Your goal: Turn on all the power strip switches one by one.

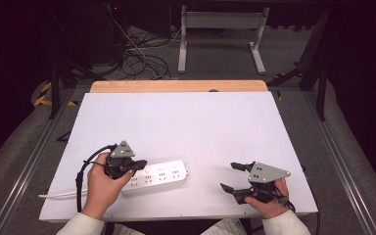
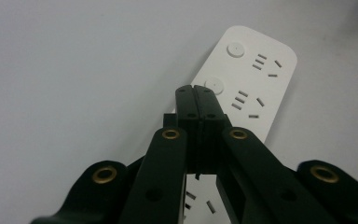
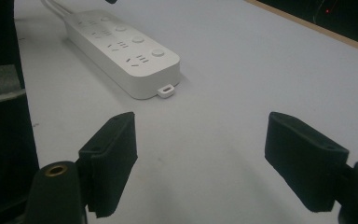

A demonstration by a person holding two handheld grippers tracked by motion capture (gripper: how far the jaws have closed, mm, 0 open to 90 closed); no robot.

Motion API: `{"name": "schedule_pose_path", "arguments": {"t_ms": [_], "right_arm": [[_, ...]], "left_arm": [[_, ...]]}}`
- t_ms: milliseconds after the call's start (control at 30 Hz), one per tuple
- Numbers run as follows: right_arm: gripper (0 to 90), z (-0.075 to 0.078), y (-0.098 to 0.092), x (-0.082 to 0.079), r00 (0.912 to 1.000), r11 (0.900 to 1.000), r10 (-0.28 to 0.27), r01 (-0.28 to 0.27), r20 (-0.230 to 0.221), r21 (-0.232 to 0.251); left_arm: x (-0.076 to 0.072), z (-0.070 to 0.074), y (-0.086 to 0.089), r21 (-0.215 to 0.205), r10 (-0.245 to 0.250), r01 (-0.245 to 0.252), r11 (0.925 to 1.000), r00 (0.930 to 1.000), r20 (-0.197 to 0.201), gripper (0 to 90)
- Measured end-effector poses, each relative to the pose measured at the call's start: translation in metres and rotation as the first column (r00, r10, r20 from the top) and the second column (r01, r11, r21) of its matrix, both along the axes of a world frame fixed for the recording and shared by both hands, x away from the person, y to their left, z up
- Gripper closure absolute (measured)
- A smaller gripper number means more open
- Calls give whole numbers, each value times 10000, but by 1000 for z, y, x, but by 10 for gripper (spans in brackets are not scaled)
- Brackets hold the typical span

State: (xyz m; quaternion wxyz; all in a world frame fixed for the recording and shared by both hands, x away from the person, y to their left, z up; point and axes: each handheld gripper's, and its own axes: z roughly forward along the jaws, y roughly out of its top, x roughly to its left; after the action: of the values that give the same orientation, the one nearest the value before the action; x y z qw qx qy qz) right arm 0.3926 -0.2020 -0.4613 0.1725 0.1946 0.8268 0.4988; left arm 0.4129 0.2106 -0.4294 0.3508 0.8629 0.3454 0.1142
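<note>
1. The white power strip [image 1: 154,177] lies flat near your edge of the table [image 1: 191,122], left of centre, its cord [image 1: 58,195] trailing off to the left. It has a row of round buttons [image 2: 235,48], each beside a set of socket slots, and a small tab sticks out of its right end.

2. Your left gripper [image 2: 196,91] is clenched with nothing between its jaws, tips together right over the second round button from the strip's far end. I judge you are about to press it. I cannot tell whether the tips touch it yet.

3. Risk: the closed tips are narrow, and the buttons sit close to the slots. Coming down off-centre could land you on the housing or slide a tip into a slot, so the switch would not click.

4. Risk: nothing pins the strip. A slanted push could skate it across the smooth sheet or swing it around its cord end.

5. Your right gripper [image 1: 234,176] rests well to the right of the strip, jaws spread wide and holding nothing. It is too far off to steady the strip if that slips. Bringing it to the tab end would help, in my view.

6. Risk: your left gripper's own black cable [image 1: 81,174] loops beside your wrist, near the strip's cord. A snag there could tug the strip.

7. Writing: I can read no brand, label or lettering on the strip, the grippers or the table. The buttons look plain.
</note>
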Motion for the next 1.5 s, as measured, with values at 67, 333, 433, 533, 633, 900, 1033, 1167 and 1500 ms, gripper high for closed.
{"name": "schedule_pose_path", "arguments": {"t_ms": [67, 333, 433, 533, 633, 900, 1033, 1167, 1500], "right_arm": [[257, 0, 0, 0, 10000, 10000, -11, 11, -2, -4], [258, 0, 0, 0, 10000, 10000, -33, 33, 1, -35], [259, 0, 0, 0, 10000, 10000, -42, 42, -6, -69], [259, 0, 0, 0, 10000, 10000, -35, 36, 11, -82], [259, 0, 0, 0, 10000, 10000, -35, 35, 10, -58], [259, 0, 0, 0, 10000, 10000, -39, 39, -28, -57], [259, 0, 0, 0, 10000, 10000, -40, 40, -20, -58], [259, 0, 0, 0, 10000, 10000, -30, 30, -20, -57], [259, 0, 1, 0, 10000, 10000, -7, 7, -3, -91]], "left_arm": [[3, -2, -2, 64, -73, 74, 10000, 10000, -68, 900], [8, -7, -7, 195, -173, 180, 9996, 9993, -339, 900], [9, -10, -8, 208, -159, 167, 9996, 9992, -364, 900], [10, -12, -8, 265, -142, 155, 9995, 9988, -477, 900], [11, -14, -8, 262, -131, 147, 9995, 9981, -604, 900], [12, -16, -8, 515, -149, 179, 9985, 9982, -584, 900], [12, -18, -9, 516, -129, 161, 9985, 9980, -615, 900], [12, -19, -9, 632, -176, 214, 9978, 9980, -615, 900], [10, -19, -11, 859, -243, 279, 9959, 9988, -435, 900]]}}
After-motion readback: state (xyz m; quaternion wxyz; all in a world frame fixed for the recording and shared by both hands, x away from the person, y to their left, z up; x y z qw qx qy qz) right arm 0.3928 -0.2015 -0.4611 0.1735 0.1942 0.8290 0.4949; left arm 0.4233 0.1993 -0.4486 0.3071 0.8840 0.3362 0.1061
